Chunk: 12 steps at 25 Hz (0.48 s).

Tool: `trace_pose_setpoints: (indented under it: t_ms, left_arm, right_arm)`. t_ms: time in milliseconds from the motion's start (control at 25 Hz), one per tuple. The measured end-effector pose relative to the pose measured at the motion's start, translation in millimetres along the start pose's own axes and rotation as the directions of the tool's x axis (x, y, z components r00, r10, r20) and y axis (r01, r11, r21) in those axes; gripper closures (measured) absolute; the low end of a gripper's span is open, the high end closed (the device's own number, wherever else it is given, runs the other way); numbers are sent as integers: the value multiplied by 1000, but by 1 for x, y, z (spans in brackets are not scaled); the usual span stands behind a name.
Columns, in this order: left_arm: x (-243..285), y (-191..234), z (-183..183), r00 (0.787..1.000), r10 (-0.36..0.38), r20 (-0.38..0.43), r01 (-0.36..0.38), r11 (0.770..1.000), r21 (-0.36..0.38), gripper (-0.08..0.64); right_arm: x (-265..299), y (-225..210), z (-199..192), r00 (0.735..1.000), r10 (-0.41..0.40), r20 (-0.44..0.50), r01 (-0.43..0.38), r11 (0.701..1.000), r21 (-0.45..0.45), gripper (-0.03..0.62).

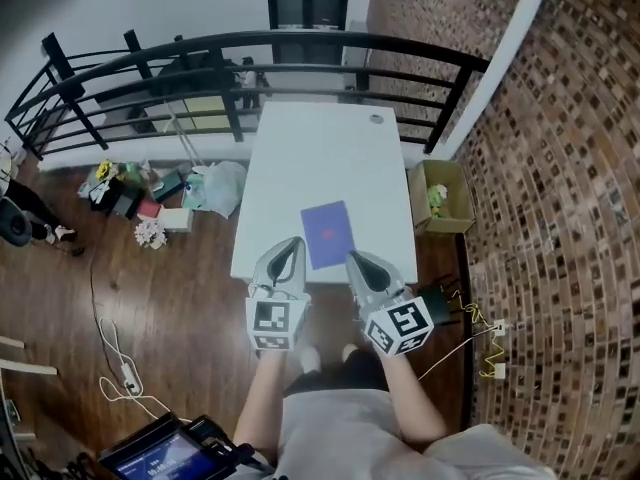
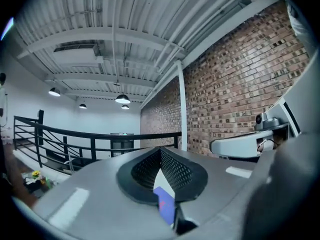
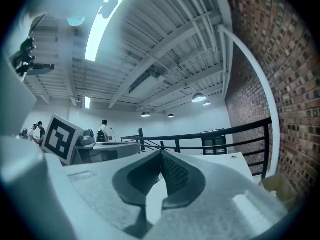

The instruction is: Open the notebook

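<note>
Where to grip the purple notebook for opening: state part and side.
Likely the cover's free long edge, from that side: the notebook lies flat and closed on the table, so only edges offer purchase. Which edge is the spine is unclear.

Closed flat blue rectangular notebook [image 1: 328, 234] lies on white rectangular table [image 1: 300, 148]; left gripper [image 1: 288, 252] and right gripper [image 1: 356, 265] flank its near edge.

Interior was brightly, evenly lit by a ceiling strip light [image 3: 102, 26] and pendant lamps [image 2: 122, 99], shadows faint; fisheye curvature bent edges, corners vignetted dark, near foregrounds blurred.
</note>
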<state>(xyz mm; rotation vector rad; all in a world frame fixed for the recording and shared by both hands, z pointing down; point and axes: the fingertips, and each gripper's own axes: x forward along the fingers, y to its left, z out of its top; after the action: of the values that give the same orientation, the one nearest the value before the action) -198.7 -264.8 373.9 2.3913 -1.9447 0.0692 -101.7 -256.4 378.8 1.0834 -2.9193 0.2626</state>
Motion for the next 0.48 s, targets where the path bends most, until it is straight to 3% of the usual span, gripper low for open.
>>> trace_pose_setpoints:
  t_ms: [480]
  left_arm:
    - [87, 17, -75, 985, -30, -169, 32, 999, 13, 545]
  right_arm:
    - [49, -95, -50, 994, -28, -109, 35, 997, 63, 607]
